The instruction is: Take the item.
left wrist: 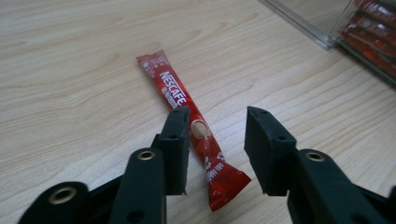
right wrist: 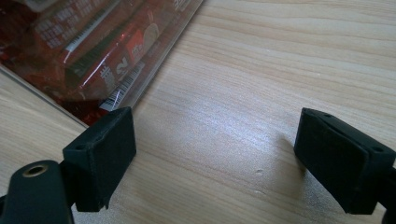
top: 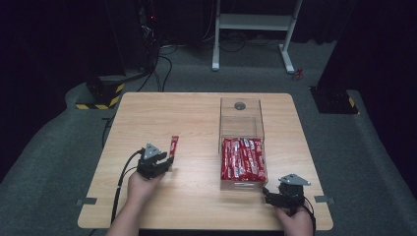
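- the left claw hangs low over the wooden counter, jaws spread on either side of a red nescafe stick that lies flat, gripped by nothing.
- the right claw sits wide apart above bare wood, just beside the clear box packed with more red sticks.

— The table?
— Pale wood grain, smooth, with a soft sheen.
— And the Nescafé sachet?
— Glossy red foil, crinkled at its sealed ends.
— The box?
— Clear, shiny plastic. The gripper jaws look matt black plastic.
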`<state>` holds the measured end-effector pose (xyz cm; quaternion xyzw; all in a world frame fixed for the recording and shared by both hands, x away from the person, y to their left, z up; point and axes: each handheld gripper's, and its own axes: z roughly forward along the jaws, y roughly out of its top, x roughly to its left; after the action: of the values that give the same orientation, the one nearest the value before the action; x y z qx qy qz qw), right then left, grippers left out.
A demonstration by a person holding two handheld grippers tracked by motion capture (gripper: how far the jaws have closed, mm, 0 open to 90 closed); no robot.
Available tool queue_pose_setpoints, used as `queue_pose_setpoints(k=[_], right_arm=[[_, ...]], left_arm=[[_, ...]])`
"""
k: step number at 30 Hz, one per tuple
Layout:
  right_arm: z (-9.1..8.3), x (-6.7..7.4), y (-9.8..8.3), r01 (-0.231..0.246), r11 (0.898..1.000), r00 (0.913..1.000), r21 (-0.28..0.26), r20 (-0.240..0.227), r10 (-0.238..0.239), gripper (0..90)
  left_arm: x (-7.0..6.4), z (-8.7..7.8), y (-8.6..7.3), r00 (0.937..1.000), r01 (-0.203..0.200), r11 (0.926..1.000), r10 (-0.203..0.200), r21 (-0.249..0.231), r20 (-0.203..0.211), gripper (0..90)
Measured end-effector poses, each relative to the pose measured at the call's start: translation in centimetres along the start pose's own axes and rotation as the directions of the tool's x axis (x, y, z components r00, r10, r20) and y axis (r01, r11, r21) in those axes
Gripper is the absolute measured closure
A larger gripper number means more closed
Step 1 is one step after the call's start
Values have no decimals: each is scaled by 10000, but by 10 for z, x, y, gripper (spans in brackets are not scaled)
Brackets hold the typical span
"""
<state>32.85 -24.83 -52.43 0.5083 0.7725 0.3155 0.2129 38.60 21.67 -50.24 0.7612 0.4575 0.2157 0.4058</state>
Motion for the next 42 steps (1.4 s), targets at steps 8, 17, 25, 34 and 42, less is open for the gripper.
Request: queue_pose_setpoints(k=[8,17,25,34,42], right_arm=[[0,0,0,16,10000,10000,-10,-20,-16,129],[0,0,0,4,10000,10000,-25,-56,-4,135],[0,0,0,-6,10000,10000,-26,-56,6,135],[-1,0,0,0,10000,10000,-30,-70,-1,136],[-1,0,-1,0,10000,10000,-21,-85,0,138]], left_arm=[[-4,-12,0,9999,4,9998,-1,-223,154,468],[-4,-28,-16,9995,2,9999,2,-124,308,426],[-3,-38,-33,9985,-26,10000,24,48,541,397],[-1,-53,-62,9975,-410,9956,359,848,614,384],[1,-64,-77,9968,-431,9949,367,914,708,284]])
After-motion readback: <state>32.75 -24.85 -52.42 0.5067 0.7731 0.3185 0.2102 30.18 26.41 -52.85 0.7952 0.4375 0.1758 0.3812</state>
